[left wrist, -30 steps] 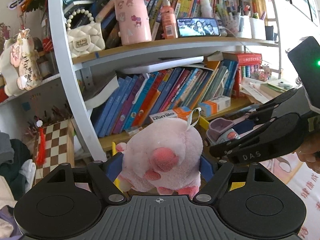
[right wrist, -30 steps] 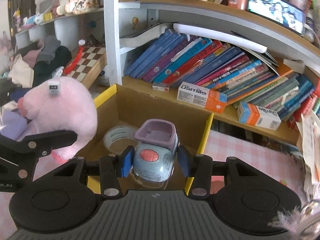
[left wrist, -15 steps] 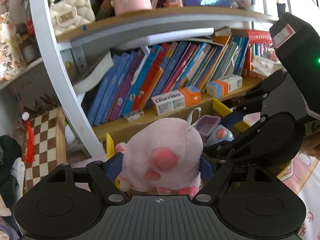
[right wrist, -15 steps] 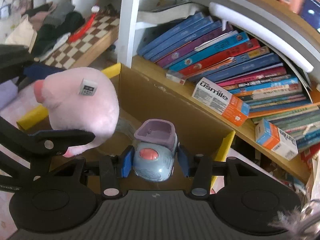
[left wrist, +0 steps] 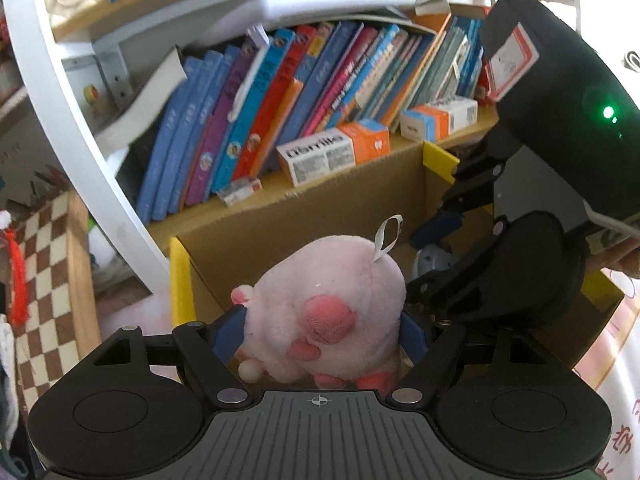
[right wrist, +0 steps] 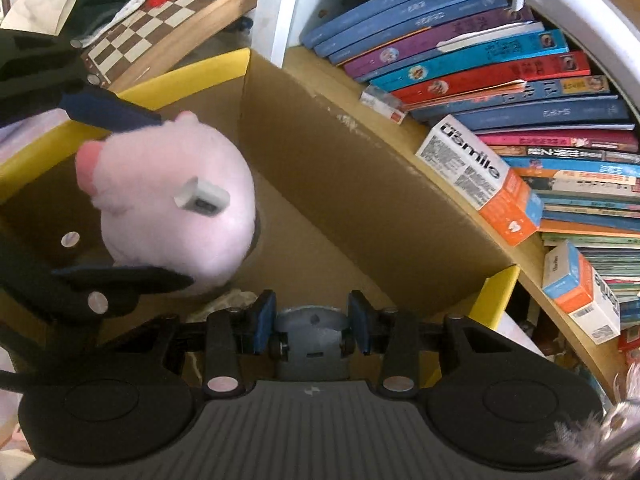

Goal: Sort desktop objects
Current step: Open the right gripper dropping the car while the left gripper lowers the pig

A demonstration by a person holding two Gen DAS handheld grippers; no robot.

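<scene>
A pink plush pig hangs between the blue pads of my left gripper, which is shut on it just above the open cardboard box with yellow flaps. In the right wrist view the same pig sits left of centre, over the box's inside. My right gripper holds a small blue-grey toy car with its underside showing. Its jaws are closing on the car and the pads touch the car's sides. In the left wrist view the right gripper reaches into the box from the right, close beside the pig.
The box stands against a white bookshelf packed with leaning books. A white and orange toothpaste carton lies on the shelf edge just behind the box. A chessboard stands at the left.
Both grippers have sunk toward the box with their loads, and the box now fills the lower view. The right gripper has tipped down, so the car shows its underside.
</scene>
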